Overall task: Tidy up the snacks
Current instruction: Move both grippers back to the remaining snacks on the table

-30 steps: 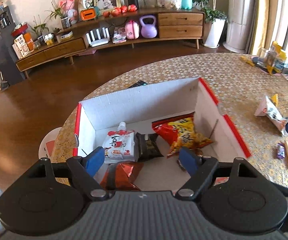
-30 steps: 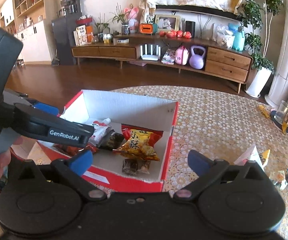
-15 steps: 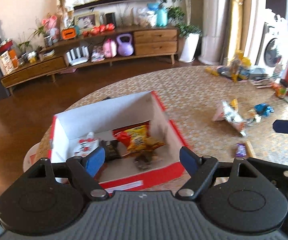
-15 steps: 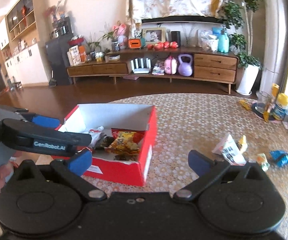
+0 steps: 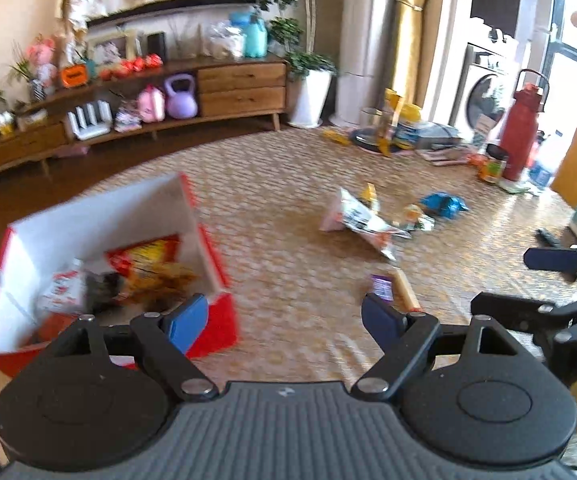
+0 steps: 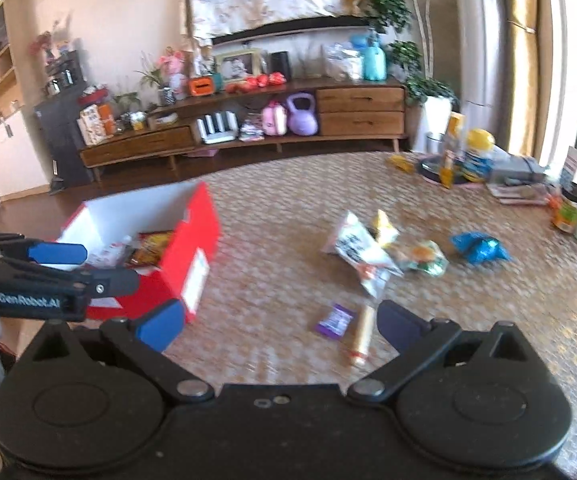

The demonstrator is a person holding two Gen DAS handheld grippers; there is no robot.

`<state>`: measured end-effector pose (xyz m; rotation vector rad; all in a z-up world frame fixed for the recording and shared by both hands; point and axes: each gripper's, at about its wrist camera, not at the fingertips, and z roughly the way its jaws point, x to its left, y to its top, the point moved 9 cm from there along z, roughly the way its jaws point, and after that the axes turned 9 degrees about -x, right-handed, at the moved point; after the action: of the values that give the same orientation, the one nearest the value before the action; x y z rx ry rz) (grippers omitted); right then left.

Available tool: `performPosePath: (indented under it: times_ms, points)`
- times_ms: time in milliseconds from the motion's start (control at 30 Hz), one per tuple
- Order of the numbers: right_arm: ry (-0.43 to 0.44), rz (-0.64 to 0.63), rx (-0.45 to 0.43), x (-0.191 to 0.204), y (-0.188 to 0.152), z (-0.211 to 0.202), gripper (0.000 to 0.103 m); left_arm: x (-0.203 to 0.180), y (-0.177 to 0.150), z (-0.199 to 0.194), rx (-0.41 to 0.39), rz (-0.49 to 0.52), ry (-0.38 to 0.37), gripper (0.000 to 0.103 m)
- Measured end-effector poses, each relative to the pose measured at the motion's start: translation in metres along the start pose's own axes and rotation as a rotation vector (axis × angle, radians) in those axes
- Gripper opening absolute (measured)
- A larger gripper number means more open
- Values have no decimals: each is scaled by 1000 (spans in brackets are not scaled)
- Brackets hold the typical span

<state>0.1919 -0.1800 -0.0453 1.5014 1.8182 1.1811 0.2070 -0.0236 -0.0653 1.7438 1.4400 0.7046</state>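
While both tools hang over a patterned surface point(image 6: 288, 208) in a sunlit living room, the left gripper point(image 5: 284, 322) stands released, its blue pads wide apart with nothing between them. The right gripper point(image 6: 276, 326) is likewise spread and empty. A red cardboard box point(image 6: 192, 240) with a white lining sits at the left of the surface, already holding several snacks: a yellow-and-red chip bag point(image 5: 148, 256), a white pouch with red print point(image 5: 62, 288) and a dark packet between the two, blurred in both views. The remaining snacks lie loose on the surface, well apart from the box. Nearest the right gripper are a small purple packet point(image 6: 334, 320) and a tan stick-shaped snack point(image 6: 362, 336) just beside it. Farther back lie a crumpled white bag with black print point(image 6: 358, 252), a small yellow packet point(image 6: 384, 222) touching its far edge, a pale wrapper with orange and green markings point(image 6: 424, 256) and a blue foil wrapper point(image 6: 478, 248). A red flask point(image 5: 522, 128) and a small jar point(image 5: 494, 164) stand at the far right edge of the surface, near a cluttered tray point(image 6: 452, 172). A low wooden sideboard point(image 6: 248, 132) lines the back wall, with a purple kettlebell point(image 6: 302, 114) on its shelf.
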Motion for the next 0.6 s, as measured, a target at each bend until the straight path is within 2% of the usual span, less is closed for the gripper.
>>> performPosePath:
  times_ms: [67,167,433,600]
  points:
    - [-24,-10,12,-12,-9,0,103,-11,-4,9,13,-11,-28,85]
    - [-47,-24,30,-25,-23,2,103,-27,-9,26,30,-12,-42,103]
    - [-98,-48,65,-52,-46,27,100,-55,-14,79,55,14,-33,103]
    - [-126,-42,102,-68,-62,51,94,-64,-24,118,91,42,-19,103]
